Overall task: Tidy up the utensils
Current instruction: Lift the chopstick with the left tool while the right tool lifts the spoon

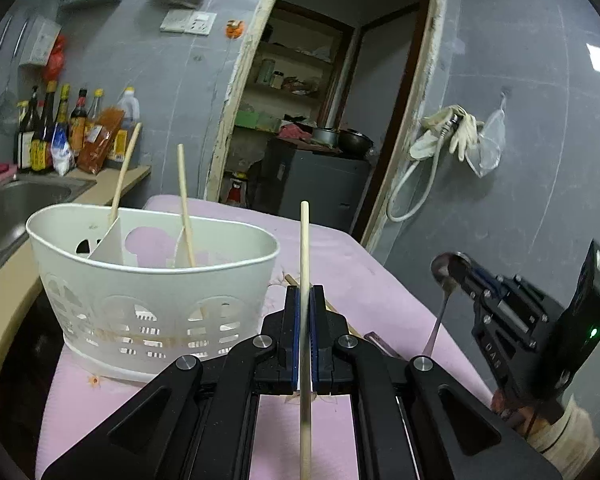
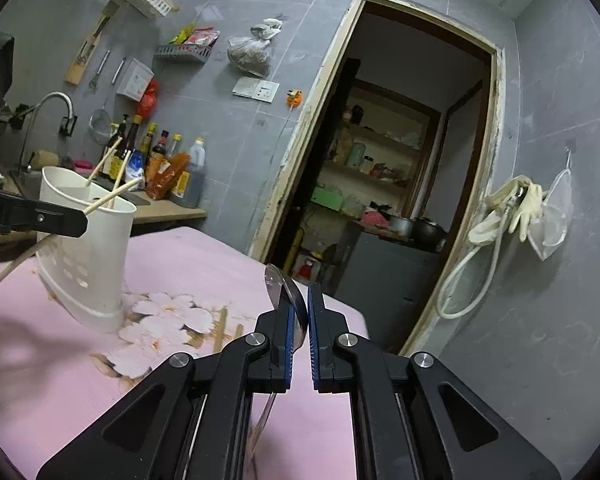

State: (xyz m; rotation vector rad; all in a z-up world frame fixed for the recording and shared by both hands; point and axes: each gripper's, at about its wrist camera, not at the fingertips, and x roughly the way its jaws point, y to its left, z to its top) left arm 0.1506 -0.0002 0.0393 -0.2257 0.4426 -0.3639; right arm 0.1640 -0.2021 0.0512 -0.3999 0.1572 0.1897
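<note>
Hand-held gripper (image 1: 305,300) clamps a chopstick (image 1: 305,248) beside caddy (image 1: 152,280) holding two.

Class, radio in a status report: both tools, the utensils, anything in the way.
Left tool shut on a chopstick. Right tool shut on a spoon. White holder has two chopsticks in it; one loose chopstick on pink cloth. Nothing in the way.

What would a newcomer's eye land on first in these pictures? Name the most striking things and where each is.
First the white utensil caddy on the pink cloth, with two chopsticks leaning inside it. Next the left tongs, shut on an upright chopstick just right of the caddy. Then the right tongs, shut on a metal spoon over the cloth, before the dark doorway.
</note>
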